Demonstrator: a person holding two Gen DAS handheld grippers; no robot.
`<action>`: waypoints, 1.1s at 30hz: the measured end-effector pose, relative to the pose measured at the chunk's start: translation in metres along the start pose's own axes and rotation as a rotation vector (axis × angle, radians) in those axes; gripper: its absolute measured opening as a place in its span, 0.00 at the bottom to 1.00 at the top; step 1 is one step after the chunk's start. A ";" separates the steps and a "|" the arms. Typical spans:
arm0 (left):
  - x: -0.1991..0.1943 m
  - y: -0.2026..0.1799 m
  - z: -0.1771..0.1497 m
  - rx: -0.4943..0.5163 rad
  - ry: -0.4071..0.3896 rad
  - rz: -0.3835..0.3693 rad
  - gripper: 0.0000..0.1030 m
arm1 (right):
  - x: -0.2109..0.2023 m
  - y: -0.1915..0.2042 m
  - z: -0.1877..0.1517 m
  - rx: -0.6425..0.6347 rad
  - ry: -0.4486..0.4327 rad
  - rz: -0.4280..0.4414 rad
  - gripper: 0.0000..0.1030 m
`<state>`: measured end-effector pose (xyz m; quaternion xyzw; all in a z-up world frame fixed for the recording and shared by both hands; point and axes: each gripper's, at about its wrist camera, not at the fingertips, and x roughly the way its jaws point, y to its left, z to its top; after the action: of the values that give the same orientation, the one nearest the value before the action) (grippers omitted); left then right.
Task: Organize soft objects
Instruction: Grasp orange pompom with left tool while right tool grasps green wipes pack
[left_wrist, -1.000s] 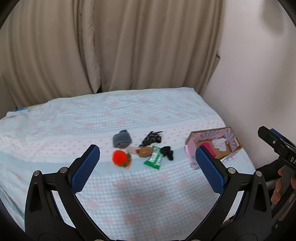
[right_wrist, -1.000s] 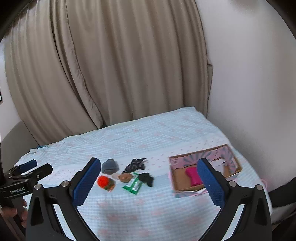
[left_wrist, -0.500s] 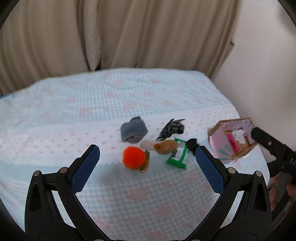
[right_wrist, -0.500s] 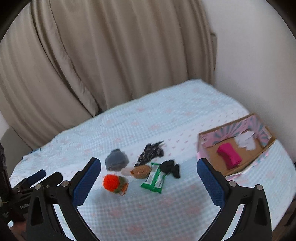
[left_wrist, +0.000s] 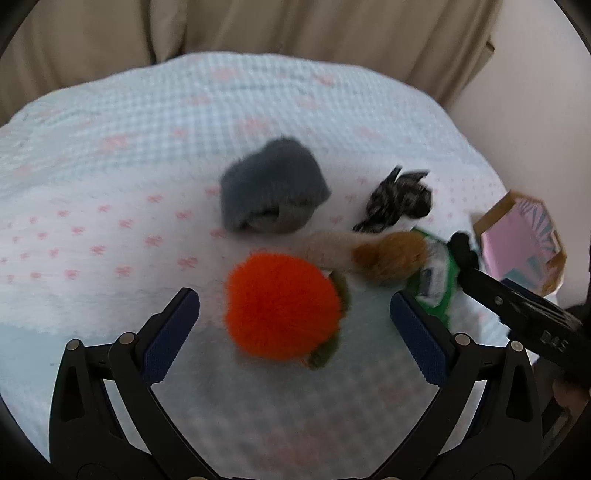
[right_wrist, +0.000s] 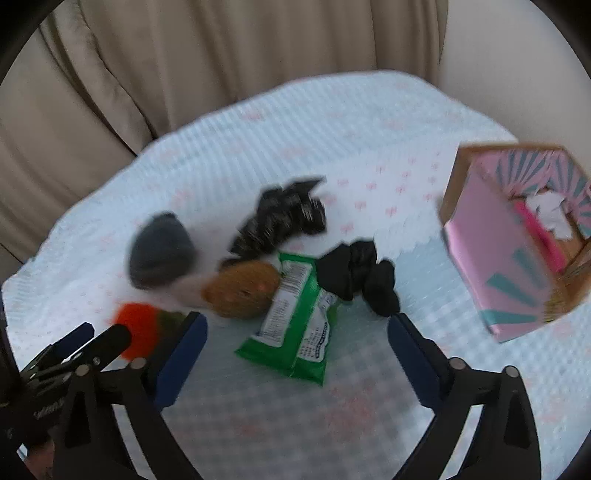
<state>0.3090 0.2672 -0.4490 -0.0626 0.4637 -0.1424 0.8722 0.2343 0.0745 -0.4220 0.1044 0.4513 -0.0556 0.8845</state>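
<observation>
Small soft things lie together on a light blue bedspread (left_wrist: 110, 155). An orange fluffy ball (left_wrist: 282, 314) with a green bit lies just ahead of my open left gripper (left_wrist: 294, 314), between its fingers. Behind it lie a grey rolled cloth (left_wrist: 271, 194), a brown plush (left_wrist: 391, 254) and a patterned black scrunchie (left_wrist: 399, 201). My open right gripper (right_wrist: 295, 334) hovers over a green wipes pack (right_wrist: 295, 325), with a plain black scrunchie (right_wrist: 360, 275) just beyond. The brown plush (right_wrist: 242, 288) and grey cloth (right_wrist: 160, 251) lie to its left.
A pink and teal cardboard box (right_wrist: 517, 236) with a pink item and white paper inside stands at the right of the bed. Beige curtains (right_wrist: 221, 55) hang behind. A pale wall (right_wrist: 509, 66) is at the right.
Both grippers have moved down and forward, close to the pile. The orange ball now lies between the left fingers; the green pack is in front of the right gripper.
</observation>
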 end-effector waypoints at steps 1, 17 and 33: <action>0.007 0.001 -0.002 0.004 0.002 0.002 1.00 | 0.011 -0.002 -0.002 0.003 0.008 -0.005 0.90; 0.052 -0.002 -0.003 0.024 0.030 0.070 0.43 | 0.077 0.003 -0.005 -0.042 0.075 -0.016 0.58; -0.003 -0.023 0.014 0.013 -0.009 0.047 0.38 | 0.032 0.004 0.006 -0.010 0.054 0.008 0.38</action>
<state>0.3145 0.2460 -0.4336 -0.0466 0.4602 -0.1248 0.8778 0.2587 0.0773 -0.4444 0.1030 0.4751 -0.0469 0.8726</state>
